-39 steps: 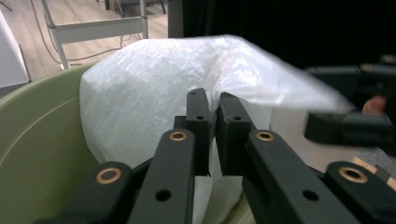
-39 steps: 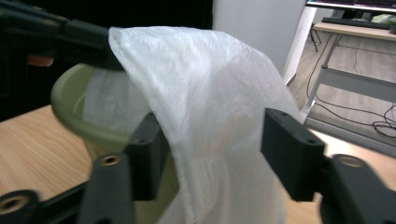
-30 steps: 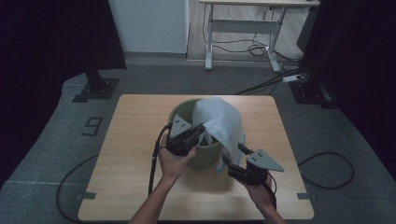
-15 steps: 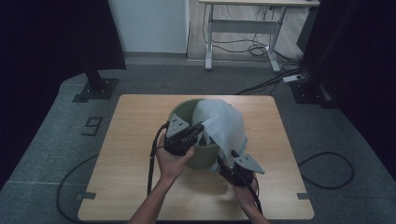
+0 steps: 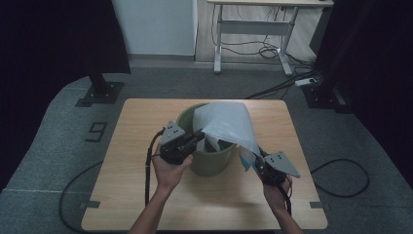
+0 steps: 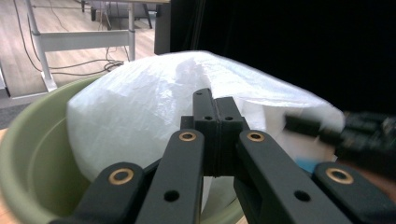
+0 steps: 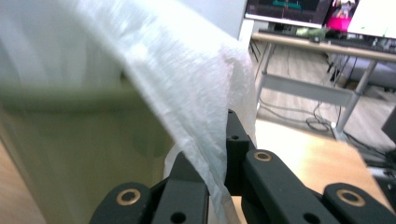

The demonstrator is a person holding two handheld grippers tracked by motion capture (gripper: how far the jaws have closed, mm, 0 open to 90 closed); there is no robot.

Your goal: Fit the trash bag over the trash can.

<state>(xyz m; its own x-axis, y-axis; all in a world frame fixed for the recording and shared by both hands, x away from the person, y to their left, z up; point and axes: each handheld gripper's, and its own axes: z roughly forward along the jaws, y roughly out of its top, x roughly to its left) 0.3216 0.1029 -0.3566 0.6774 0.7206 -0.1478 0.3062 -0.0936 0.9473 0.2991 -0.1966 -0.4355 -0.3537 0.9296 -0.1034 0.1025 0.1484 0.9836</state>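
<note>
A green bin (image 5: 210, 158) stands in the middle of the wooden table (image 5: 136, 195), and a white plastic bag (image 5: 229, 122) is draped over its mouth. My left gripper (image 5: 200, 135) is at the bin's near left rim, shut on the bag's edge. In the left gripper view the jaws (image 6: 215, 105) are pressed together against the bag (image 6: 140, 107), above the bin's rim (image 6: 28, 140). My right gripper (image 5: 255, 161) has just been closing and is shut on the bag's hanging edge to the right of the bin. The film (image 7: 177, 70) runs down between its jaws (image 7: 224, 126), beside the bin's wall (image 7: 70, 135).
Bare tabletop lies on both sides of the bin and in front of it. Behind the table stands a desk frame (image 5: 253, 34) with cables on the floor. A black stand base (image 5: 100, 92) sits at the back left. Each gripper trails a cable off the table.
The right gripper came in to the bag's hanging edge beside the bin, closed on it and drew it out to the right. The left gripper shifted slightly and stayed shut.
</note>
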